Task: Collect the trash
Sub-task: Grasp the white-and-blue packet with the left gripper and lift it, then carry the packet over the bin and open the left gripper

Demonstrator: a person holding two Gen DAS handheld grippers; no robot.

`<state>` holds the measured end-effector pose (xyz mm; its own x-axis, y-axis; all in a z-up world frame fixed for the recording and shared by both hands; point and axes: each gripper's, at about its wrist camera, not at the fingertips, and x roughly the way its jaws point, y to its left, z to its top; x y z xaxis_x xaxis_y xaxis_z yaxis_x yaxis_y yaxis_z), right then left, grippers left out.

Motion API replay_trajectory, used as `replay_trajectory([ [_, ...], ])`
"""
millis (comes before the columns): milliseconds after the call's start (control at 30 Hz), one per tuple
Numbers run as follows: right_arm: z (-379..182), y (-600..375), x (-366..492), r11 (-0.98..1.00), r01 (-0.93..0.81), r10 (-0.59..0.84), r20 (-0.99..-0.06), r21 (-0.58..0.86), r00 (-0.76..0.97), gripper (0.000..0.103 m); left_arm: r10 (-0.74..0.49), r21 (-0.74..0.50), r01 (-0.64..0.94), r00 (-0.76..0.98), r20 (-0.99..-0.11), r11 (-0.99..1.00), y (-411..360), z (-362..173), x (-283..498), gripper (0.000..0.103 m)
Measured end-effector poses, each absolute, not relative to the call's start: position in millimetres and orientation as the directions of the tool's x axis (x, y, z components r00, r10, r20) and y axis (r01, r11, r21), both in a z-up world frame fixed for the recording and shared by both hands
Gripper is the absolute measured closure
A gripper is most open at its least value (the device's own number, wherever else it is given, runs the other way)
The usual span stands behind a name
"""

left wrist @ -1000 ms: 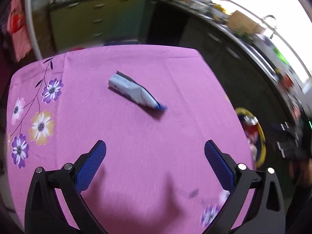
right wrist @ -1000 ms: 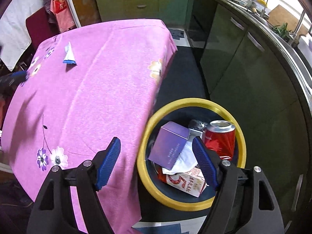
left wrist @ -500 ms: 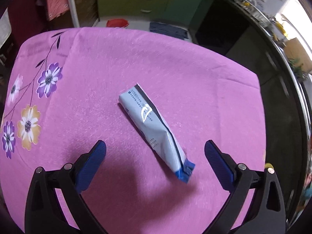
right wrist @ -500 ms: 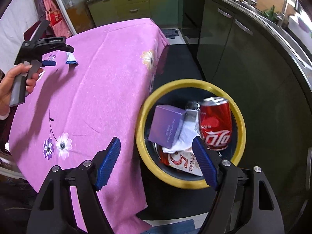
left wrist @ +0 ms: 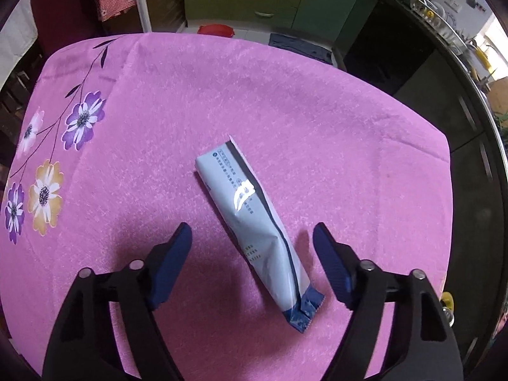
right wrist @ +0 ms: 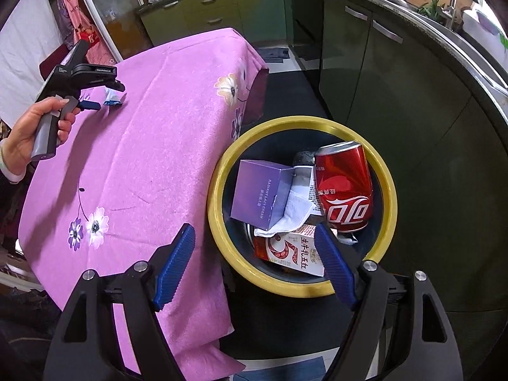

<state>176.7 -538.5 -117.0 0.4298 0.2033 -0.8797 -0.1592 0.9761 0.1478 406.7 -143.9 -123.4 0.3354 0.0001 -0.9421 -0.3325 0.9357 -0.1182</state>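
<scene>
A white snack wrapper (left wrist: 250, 209) with a dark blue end lies flat on the pink flowered tablecloth (left wrist: 285, 101). My left gripper (left wrist: 252, 238) points down over it; its jaws are closing, the wrapper lies between them, and the blue pads do not touch it. The right wrist view shows the same wrapper (right wrist: 111, 97) far off beside the left gripper (right wrist: 106, 96), held by a hand (right wrist: 28, 133). My right gripper (right wrist: 254, 231) hangs open and empty over the near rim of the yellow-rimmed bin (right wrist: 392, 190).
The bin stands on the dark floor beside the table's hanging cloth. In it lie a red soda can (right wrist: 344, 187), a purple box (right wrist: 260, 190), a white tissue (right wrist: 295, 209) and a red-and-white carton (right wrist: 295, 250). Green cabinets (right wrist: 397, 73) run along the right and the back.
The left gripper has come down and forward over the wrapper, and its jaws have narrowed around it. The right gripper has drifted a little, so the bin sits more centrally.
</scene>
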Motion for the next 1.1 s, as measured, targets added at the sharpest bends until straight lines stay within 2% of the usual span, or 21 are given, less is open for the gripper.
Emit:
replay_trajectory([
  [200,-116.5,-541.4,173.0,0.974,-0.167,0.213,-0.876,0.155,0.433,0.026,0.006,-0.117,-0.340,0.340,-0.940,0.933,-142.6,-120.5,414.4,0.052],
  [500,-115.9,-542.8,172.4,0.973,-0.165,0.221,-0.871,0.164,0.438,0.025,-0.005,-0.108,-0.276,0.348,-0.938,0.955,-139.9,-116.8,407.3,0.070],
  [867,-115.8,-540.1,172.8,0.970,-0.171,0.231,-0.867,0.171,0.441,0.025,-0.002,-0.052,-0.101,0.442,-0.897,0.994,-163.7,-87.7,366.8,0.075],
  [1100,-112.6,-546.7,170.3,0.974,-0.150,0.222,-0.862,0.172,0.455,0.025,-0.096,-0.049,0.112,0.466,-0.880,0.992,-203.0,-59.5,324.1,0.075],
])
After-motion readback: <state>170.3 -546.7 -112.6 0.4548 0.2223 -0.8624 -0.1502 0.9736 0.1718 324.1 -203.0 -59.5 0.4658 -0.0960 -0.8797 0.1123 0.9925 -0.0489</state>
